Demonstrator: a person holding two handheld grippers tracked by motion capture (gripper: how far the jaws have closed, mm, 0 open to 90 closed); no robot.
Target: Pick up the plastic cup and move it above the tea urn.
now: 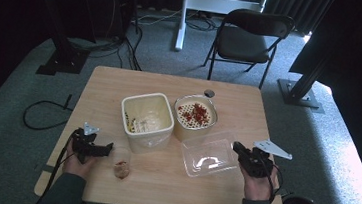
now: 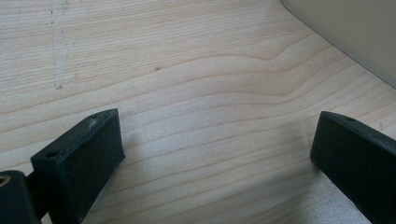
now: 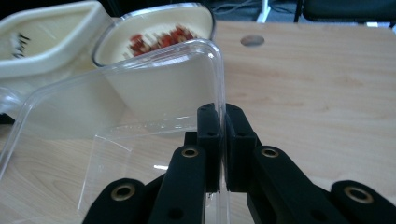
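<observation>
place: recording lab | signs: dark curtains [image 1: 5, 25], floor cables [image 1: 47, 114], rig stands [image 1: 301, 88], folding chair [image 1: 248, 38], carpet [image 1: 324, 161]

A black folding chair [image 1: 249, 37] stands on grey carpet [image 1: 12, 116] beyond the table [image 1: 105, 82]

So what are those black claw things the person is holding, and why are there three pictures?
They are grippers, tongs with two black jaws, one in each hand. One picture comes from a camera high above the wooden table. The other two come from small cameras riding on the grippers, looking along the jaws.

On the table stand a cream square tub, a second tub with a holed insert and red bits on it, a small clear cup with something brownish inside, and a clear plastic lid.

The right gripper is pinched shut on the lid's edge and holds it tilted. The left gripper is open, with bare table between its jaws, holding nothing.
</observation>
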